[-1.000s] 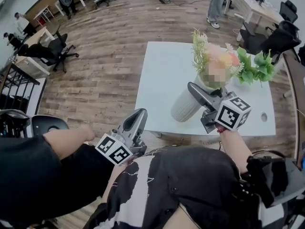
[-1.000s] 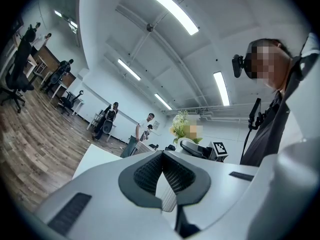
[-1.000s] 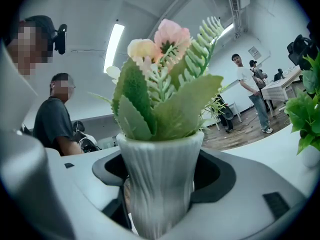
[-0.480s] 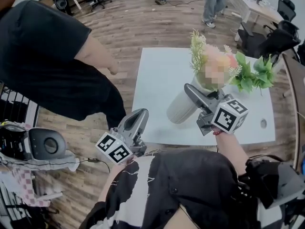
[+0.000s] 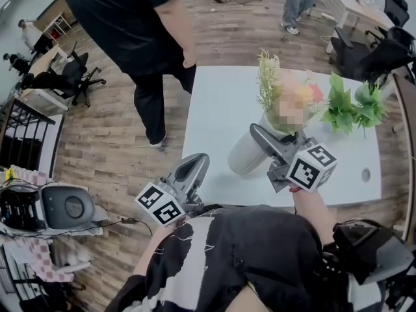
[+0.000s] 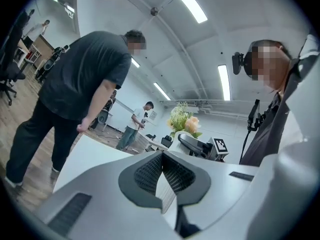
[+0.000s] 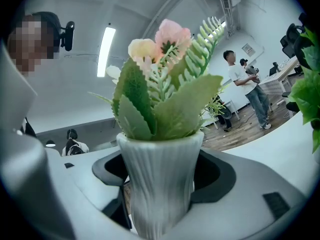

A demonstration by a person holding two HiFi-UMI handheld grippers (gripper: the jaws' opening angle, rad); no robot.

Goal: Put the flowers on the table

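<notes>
Head view shows your right gripper [image 5: 259, 140] clamped on the ribbed white vase [image 5: 244, 158], jaws wide around its body. The vase is tilted, the flowers [image 5: 289, 93] leaning away from you, and it sits over the near part of the white table [image 5: 214, 103]. Whether its foot touches the tabletop you cannot tell from here.

A green plant [image 5: 354, 106] stands on the table to the right of the flowers, near them but apart. A bystander in black [image 5: 140, 18] stands at the table's far left corner, one hand close to its edge. More people stand further back, past the table's far side.

Your left gripper [image 5: 194, 168] is low in front of your body, just short of the table's near edge. The left gripper view shows its jaws pressed together with nothing between them, which the head view cannot tell you. It also shows the bystander side-on, close to the table.

The right gripper view shows the vase filling the gap between the jaws, leaves rising straight above it, and the plant's leaves at the right edge.

Bare tabletop lies to the left of the vase and beyond it. A small round hole [image 5: 366, 173] sits near the front right corner.
</notes>
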